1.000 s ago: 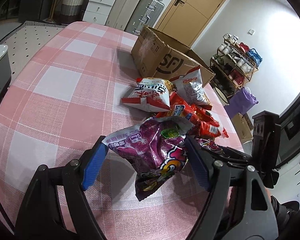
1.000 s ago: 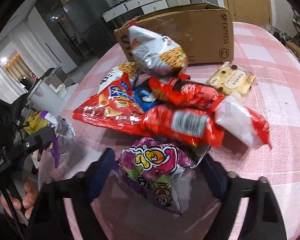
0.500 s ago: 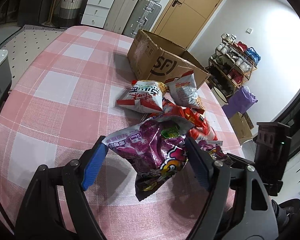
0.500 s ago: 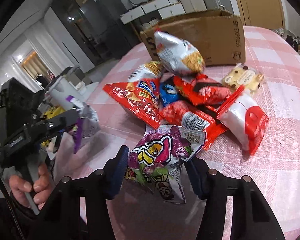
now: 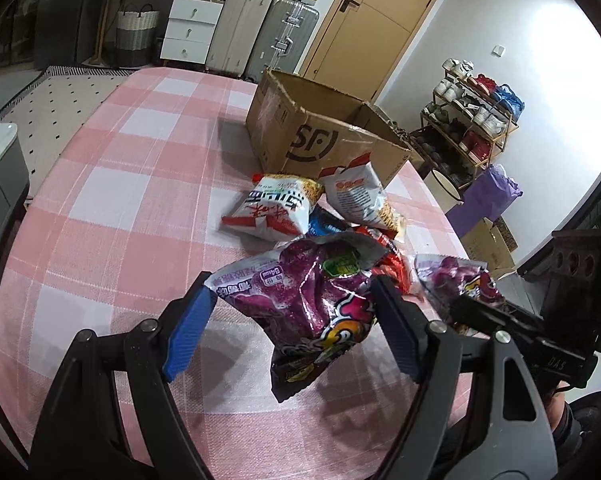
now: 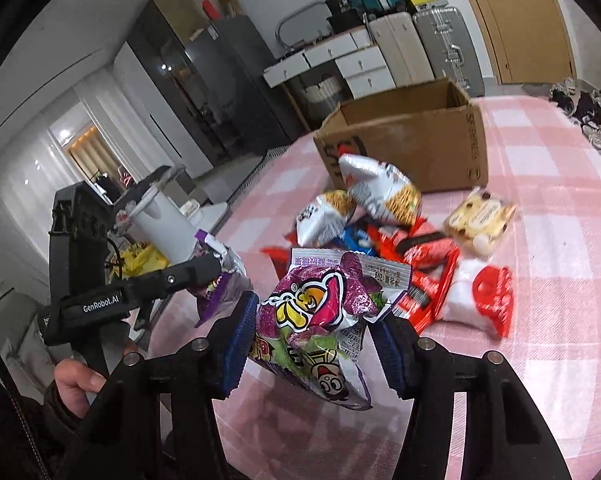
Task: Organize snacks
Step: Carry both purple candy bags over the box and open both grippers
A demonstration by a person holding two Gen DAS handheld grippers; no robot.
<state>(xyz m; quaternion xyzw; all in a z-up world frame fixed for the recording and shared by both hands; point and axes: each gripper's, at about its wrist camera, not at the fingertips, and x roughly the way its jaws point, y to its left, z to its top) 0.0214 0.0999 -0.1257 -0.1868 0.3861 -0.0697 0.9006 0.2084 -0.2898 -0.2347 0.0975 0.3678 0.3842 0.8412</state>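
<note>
My left gripper point(image 5: 292, 320) is shut on a shiny purple snack bag point(image 5: 300, 300), held above the pink checked tablecloth point(image 5: 120, 208). My right gripper point(image 6: 316, 336) is shut on a second purple bag point(image 6: 316, 312) with a cartoon face, lifted clear of the cloth. Each held bag also shows in the other view: the right one point(image 5: 452, 280) and the left one point(image 6: 220, 276). Behind them lies a pile of snack packets point(image 6: 384, 216), red, white and blue. An open cardboard box point(image 5: 328, 140) stands past the pile.
A cookie packet point(image 6: 480, 216) lies at the right of the pile. A person's hand point(image 6: 76, 384) grips the left tool's handle. A white pot point(image 6: 160, 220) stands beyond the table's left edge. Suitcases point(image 5: 260, 36), drawers and a shoe rack point(image 5: 472, 120) line the walls.
My right gripper closed on its purple bag and lifted it off the table, swinging left. My left gripper rose a little with its bag still held.
</note>
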